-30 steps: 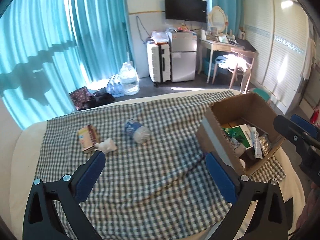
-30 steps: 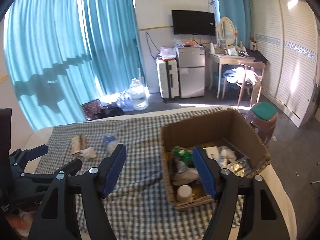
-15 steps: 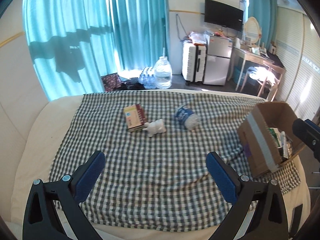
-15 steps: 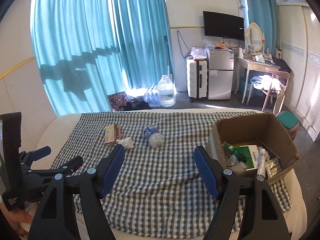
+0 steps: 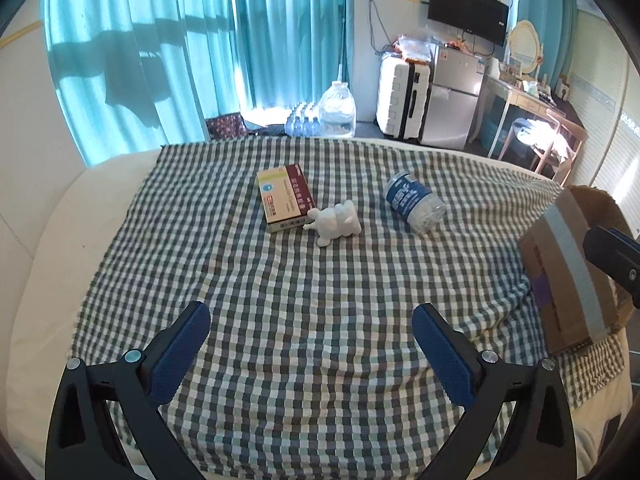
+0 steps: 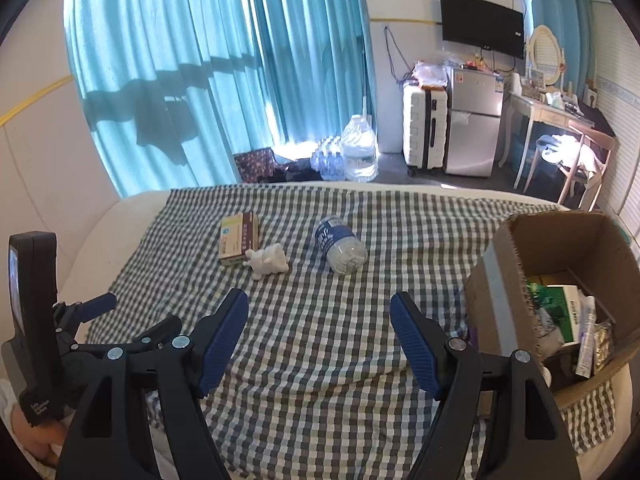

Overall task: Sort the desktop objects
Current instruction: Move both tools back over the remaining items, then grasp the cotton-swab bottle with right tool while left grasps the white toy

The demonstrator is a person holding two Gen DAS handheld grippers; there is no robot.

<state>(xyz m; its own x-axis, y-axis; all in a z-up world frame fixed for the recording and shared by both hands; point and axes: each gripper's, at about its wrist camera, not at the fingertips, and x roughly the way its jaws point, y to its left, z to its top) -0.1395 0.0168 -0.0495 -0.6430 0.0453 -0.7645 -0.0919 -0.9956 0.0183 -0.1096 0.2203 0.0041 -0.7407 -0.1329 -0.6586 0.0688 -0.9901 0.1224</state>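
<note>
A checked cloth (image 5: 320,300) covers the bed. On it lie a small maroon and cream box (image 5: 285,197), a white figurine (image 5: 335,224) touching the box's near corner, and a blue-labelled plastic bottle (image 5: 412,202) on its side. The same box (image 6: 239,237), figurine (image 6: 267,260) and bottle (image 6: 339,244) show in the right wrist view. A cardboard box (image 6: 560,280) at the right holds several packets. My left gripper (image 5: 311,340) is open and empty, short of the items. My right gripper (image 6: 319,324) is open and empty, its jaws well apart.
Beyond the bed stand teal curtains (image 6: 220,60), a large water jug (image 6: 359,150), a white suitcase (image 6: 425,136), a small fridge (image 6: 474,120) and a desk with a chair (image 6: 576,164). The left gripper's handle (image 6: 32,320) sits at the right wrist view's left edge.
Both views have swung left and sunk toward the bed. The three loose items moved toward the middle of each view, and the cardboard box slid to the right edge. Both grippers stayed open.
</note>
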